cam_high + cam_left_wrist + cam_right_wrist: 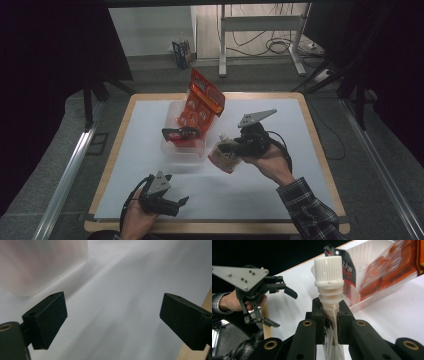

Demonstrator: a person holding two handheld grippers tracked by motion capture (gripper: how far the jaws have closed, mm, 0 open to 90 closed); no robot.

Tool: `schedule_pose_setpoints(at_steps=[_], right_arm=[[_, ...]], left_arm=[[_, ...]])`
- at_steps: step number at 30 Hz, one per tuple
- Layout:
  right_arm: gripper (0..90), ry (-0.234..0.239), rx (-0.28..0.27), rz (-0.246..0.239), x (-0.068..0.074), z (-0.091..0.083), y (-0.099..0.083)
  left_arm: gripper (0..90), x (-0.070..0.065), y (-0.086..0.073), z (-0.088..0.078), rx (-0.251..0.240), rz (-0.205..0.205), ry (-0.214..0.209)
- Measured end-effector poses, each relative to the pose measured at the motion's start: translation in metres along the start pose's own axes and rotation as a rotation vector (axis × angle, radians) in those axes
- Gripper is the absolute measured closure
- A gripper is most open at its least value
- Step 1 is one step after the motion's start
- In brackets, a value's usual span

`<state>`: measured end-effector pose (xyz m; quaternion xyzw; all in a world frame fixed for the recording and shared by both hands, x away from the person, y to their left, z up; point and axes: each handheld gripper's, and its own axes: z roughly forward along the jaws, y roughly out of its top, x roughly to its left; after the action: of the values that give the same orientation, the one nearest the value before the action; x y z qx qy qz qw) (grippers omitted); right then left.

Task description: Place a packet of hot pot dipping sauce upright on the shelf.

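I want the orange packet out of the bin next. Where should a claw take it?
Grip the orange packet by its flat top edge, coming from above: it stands tilted in the clear bin, its top well above the rim and free all round, while the lower part sits inside the walls.

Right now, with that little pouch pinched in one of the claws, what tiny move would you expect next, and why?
Probably a short carry toward the clear bin, then a release. The right gripper is clamped just below the white cap of the spouted pouch, held above the table. The bin already holds an orange packet. The left gripper sits open and empty.
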<state>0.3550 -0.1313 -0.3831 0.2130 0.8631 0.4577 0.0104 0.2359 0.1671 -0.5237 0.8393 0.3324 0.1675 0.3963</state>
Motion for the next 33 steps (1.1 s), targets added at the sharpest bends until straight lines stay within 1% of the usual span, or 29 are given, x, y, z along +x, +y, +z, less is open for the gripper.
schedule_pose_setpoints(at_steps=[3,7,12,33], right_arm=[[79.0,-0.003,-0.006,-0.003,-0.003,0.002,0.006],[79.1,-0.003,-0.010,-0.004,-0.006,0.006,0.014],[79.1,0.006,-0.017,0.000,-0.009,0.012,0.022],[79.1,0.032,-0.026,-0.017,-0.014,0.041,0.043]], left_arm=[[5.4,0.000,0.000,-0.001,-0.004,0.005,0.000],[5.0,0.000,-0.001,0.000,0.003,0.013,0.006],[4.9,0.000,-0.001,0.000,0.007,0.018,0.007],[4.9,-0.002,-0.001,-0.002,0.003,0.028,0.014]])
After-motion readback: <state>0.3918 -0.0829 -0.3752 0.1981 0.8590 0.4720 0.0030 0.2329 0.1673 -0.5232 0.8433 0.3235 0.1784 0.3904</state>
